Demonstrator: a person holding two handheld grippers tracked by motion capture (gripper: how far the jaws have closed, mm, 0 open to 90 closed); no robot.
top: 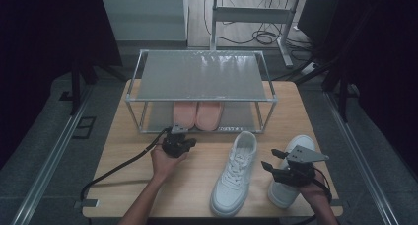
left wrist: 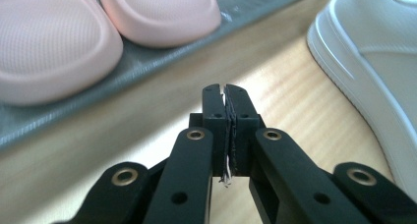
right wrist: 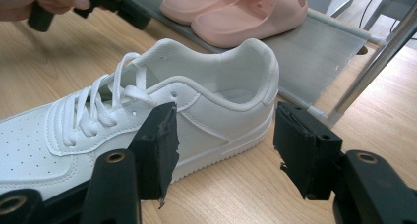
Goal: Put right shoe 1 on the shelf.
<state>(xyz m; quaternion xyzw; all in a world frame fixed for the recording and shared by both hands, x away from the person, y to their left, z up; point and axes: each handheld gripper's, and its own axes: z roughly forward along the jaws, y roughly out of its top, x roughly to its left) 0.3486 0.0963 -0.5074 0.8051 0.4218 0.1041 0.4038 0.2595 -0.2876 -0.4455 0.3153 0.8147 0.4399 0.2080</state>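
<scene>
Second white sneaker (top: 291, 183): mostly covered by the right gripper (top: 277, 165) and its grey plate in the high view, only toe and heel ends show. Nearer white sneaker (right wrist: 147, 116): toe runs off the left edge in the right gripper view; in the left gripper view it's cropped at the right edge, just a side wall visible. Pink slippers (top: 198, 114): heel halves hidden under the rack's (top: 203, 100) top shelf; in the left gripper view cut by top and left edges, out of focus. Left gripper (top: 178, 142): in the high view jaws too small to read. Room beyond the table too dark to make out.
</scene>
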